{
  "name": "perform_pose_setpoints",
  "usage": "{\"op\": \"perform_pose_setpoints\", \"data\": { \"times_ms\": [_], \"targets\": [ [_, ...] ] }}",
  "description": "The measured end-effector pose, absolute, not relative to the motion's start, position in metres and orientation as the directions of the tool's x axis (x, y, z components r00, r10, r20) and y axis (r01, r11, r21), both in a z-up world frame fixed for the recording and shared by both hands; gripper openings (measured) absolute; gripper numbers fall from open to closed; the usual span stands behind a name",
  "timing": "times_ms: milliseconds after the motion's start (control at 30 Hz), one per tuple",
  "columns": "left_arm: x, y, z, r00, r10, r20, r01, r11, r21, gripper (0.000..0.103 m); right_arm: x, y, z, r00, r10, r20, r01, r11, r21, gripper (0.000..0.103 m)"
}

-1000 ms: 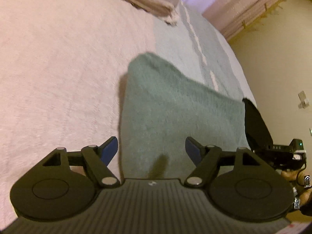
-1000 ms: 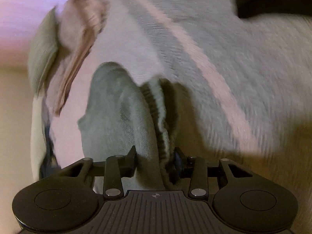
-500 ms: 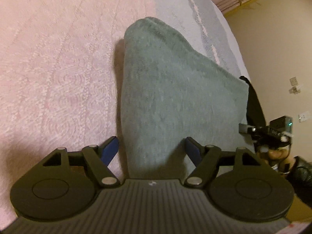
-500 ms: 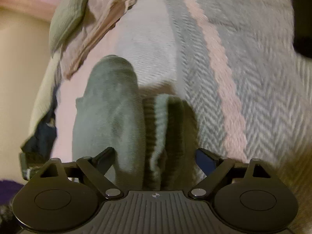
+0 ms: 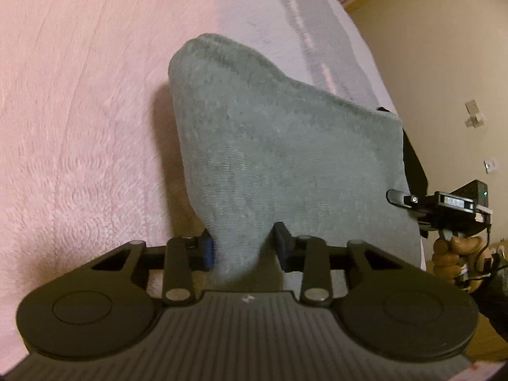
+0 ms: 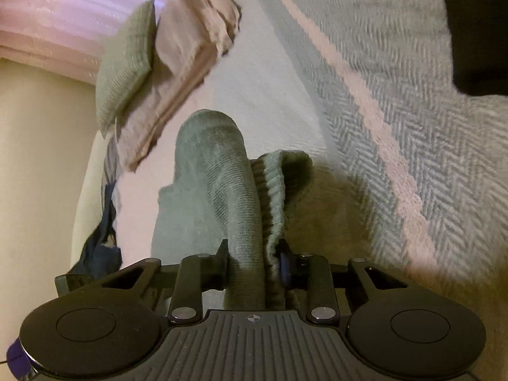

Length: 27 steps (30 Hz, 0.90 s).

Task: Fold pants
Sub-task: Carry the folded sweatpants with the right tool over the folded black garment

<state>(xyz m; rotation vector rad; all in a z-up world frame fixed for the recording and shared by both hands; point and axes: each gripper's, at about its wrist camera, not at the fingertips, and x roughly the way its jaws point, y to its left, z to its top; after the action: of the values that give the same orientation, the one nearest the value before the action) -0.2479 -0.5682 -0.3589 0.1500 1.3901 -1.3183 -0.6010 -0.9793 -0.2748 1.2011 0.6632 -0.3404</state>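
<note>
Two tools were engaged on one item. We found the pants (image 5: 279, 146), grey-green knit, lying folded on the bed (image 5: 79, 95), partly on its pink cover and partly on its grey herringbone blanket (image 6: 412, 101). We noted the left tool (image 5: 243, 250) had just been closing; its jaws stood narrow on a corner of the pants, the left pad touching the fabric, contact at the right pad unclear to us. We noted the right tool (image 6: 254, 263) had likewise just been closing and pinched the bunched edge with its ribbed band between both pads. We saw a hand (image 5: 454, 257) holding the right tool's grip in the left view. Folded cloths (image 6: 165, 63) lay well apart, farther up the bed.
</note>
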Motion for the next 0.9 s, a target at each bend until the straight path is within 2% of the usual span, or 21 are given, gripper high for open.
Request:
{"op": "perform_pose_setpoints", "data": {
  "times_ms": [267,400,567,733,900],
  "targets": [
    [-0.27,-0.606,-0.285,-0.399,-0.535,-0.745,0.805,0.184,-0.564,0.03,-0.661,-0.96,-0.209,0.78,-0.096,-0.619,0.622,0.232,0.748,0.025],
    [-0.306,-0.663,-0.248,-0.451,-0.506,-0.735,0.84,0.037,-0.541,0.03,-0.723,-0.967,-0.173,0.762,-0.233,-0.605,0.641,0.141,0.754,0.025],
    [-0.385,-0.77,-0.209,-0.527,-0.451,-0.72,0.84,-0.145,-0.523,0.03,-0.806,-1.012,-0.146,0.713,-0.378,-0.591,0.645,0.022,0.764,0.025],
    [-0.47,-0.893,-0.203,-0.57,-0.413,-0.711,0.821,-0.243,-0.517,0.03,-0.869,-1.087,-0.144,0.664,-0.458,-0.591,0.648,-0.041,0.76,0.025],
    [-0.535,-0.992,-0.225,-0.568,-0.378,-0.731,0.823,-0.254,-0.508,0.029,-0.902,-1.168,-0.169,0.641,-0.46,-0.615,0.662,-0.075,0.746,0.025]
  ]
}}
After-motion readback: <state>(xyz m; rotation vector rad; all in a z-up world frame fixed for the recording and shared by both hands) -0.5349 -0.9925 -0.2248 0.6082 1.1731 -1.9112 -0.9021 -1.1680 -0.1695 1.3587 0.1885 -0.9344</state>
